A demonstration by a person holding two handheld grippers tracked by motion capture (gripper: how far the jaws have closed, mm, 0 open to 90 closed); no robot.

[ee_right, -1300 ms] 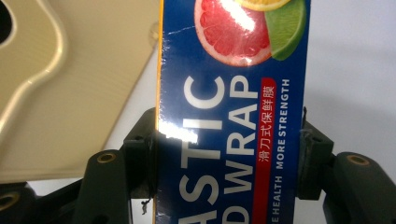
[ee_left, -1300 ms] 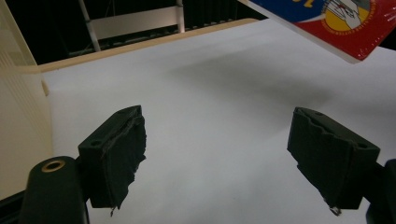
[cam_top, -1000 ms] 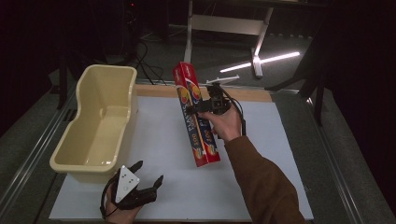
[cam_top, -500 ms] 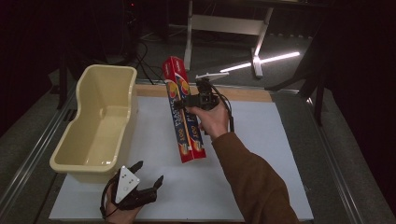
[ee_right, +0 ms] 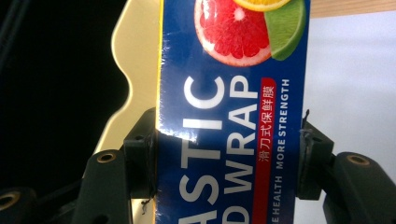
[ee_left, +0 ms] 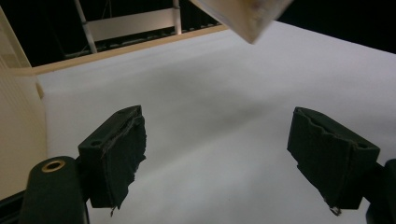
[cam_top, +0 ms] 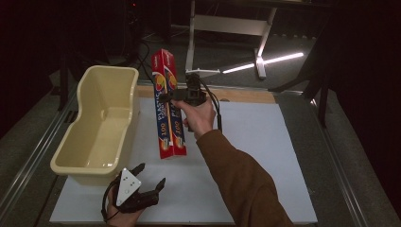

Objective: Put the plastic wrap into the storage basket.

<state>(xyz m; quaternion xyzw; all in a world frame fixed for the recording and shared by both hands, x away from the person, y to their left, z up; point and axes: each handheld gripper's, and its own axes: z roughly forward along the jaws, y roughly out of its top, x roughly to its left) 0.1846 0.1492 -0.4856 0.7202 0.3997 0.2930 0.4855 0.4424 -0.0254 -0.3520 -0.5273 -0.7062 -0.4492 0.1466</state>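
A long red and blue plastic wrap box (cam_top: 168,106) hangs in the air above the white table (cam_top: 265,142), just right of the cream plastic tub (cam_top: 101,123). My right gripper (cam_top: 177,97) is shut on its upper half, and both pads press the box's sides (ee_right: 224,140) in the right gripper view. At the table's near edge my left gripper (cam_top: 146,187) rests open with nothing between its jaws (ee_left: 215,158). One corner of the box (ee_left: 243,16) shows overhead in the left gripper view.
The tub (ee_right: 133,70) stands along the table's left side, its inside bare. A wooden strip (cam_top: 246,94) runs along the far edge. Metal stand legs (cam_top: 227,23) and a lit bar (cam_top: 265,61) lie on the dark floor beyond.
My right gripper has carried the box to the left, toward the tub, and a little higher. The left gripper has stayed put.
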